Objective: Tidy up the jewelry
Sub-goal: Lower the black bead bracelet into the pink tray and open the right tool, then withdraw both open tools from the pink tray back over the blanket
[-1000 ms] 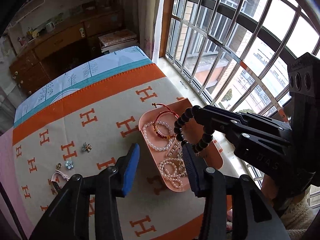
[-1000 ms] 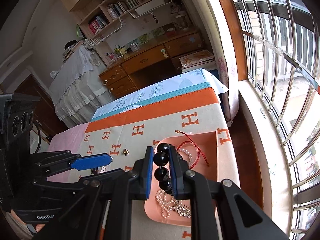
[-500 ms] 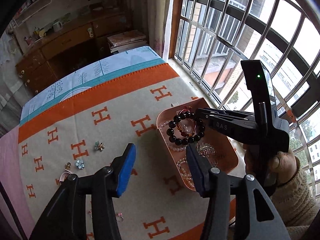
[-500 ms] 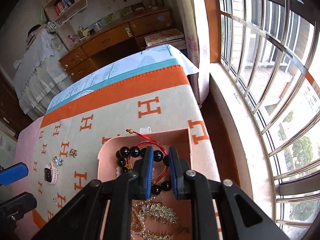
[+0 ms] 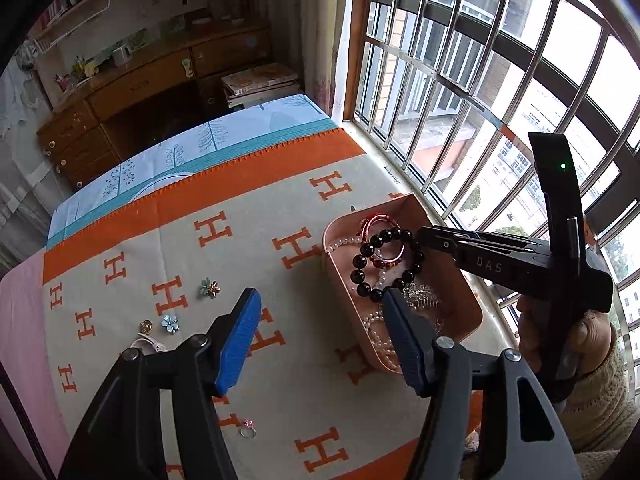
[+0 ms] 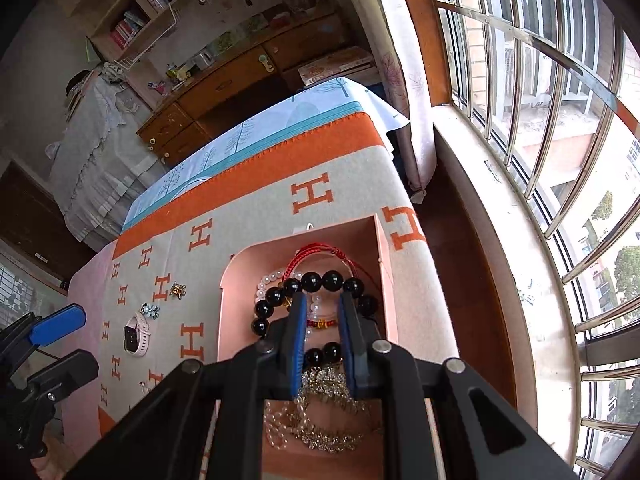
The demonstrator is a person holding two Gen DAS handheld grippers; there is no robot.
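**Black bead bracelet released into the pink tray**

Half a second ago the right gripper (image 6: 322,312) pinched the black bead bracelet (image 5: 386,264); now its blue pads stand slightly parted, and the bracelet lies loose in the pink tray (image 5: 464,300). The left gripper (image 5: 320,320) hovers wide open, as before. Glossy round beads rest over a red cord bracelet (image 6: 320,252), pearl strands (image 6: 280,420) and a sparkly comb (image 6: 332,388). The tray sits at the window edge of a cream blanket (image 5: 240,208) with orange H motifs. Flower brooches (image 5: 210,287), a ring (image 5: 247,429) and a pink smartwatch (image 6: 135,334) lie on the cloth. A wooden desk (image 5: 152,80) stands behind.
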